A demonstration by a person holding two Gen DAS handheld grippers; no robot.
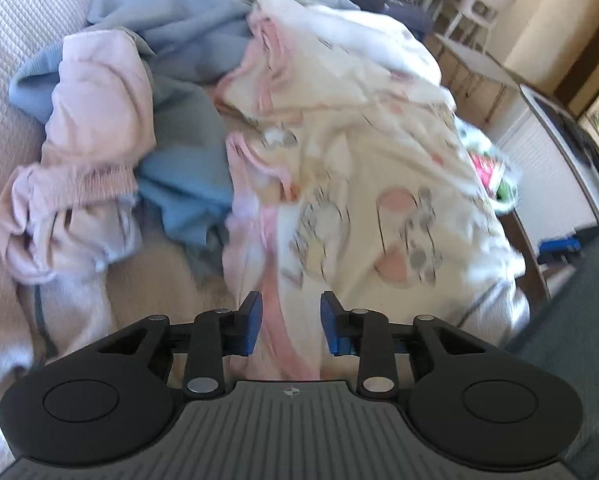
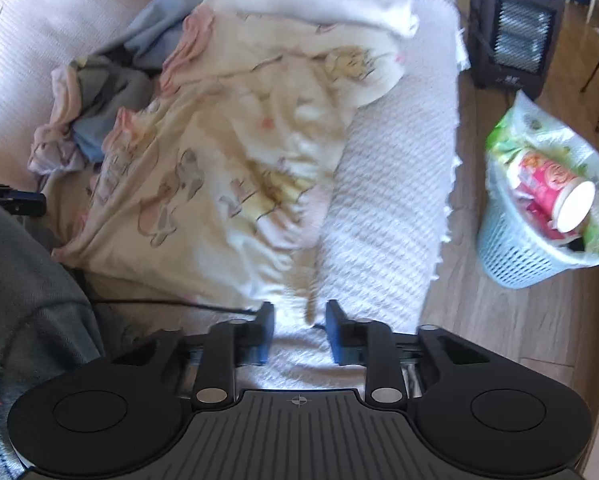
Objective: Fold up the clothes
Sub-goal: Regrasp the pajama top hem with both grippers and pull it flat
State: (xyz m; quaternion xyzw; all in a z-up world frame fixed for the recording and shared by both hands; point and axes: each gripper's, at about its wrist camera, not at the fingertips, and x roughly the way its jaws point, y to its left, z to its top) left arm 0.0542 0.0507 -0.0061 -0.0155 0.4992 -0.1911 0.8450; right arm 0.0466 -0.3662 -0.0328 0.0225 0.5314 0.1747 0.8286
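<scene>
pale blue basket (image 2: 539, 256), pink paper cup (image 2: 555, 196) inside, wrappers

A cream printed garment (image 2: 235, 148) with pink trim and cartoon animal figures lies spread but rumpled across the white textured cover, its body reaching from centre toward 6 o'clock in the right wrist view. At 10 o'clock of it sits a heap: a crumpled pale pink garment (image 1: 87, 152) with a ribbed cuff, tangled over a bunched blue garment (image 1: 187, 92).
</scene>
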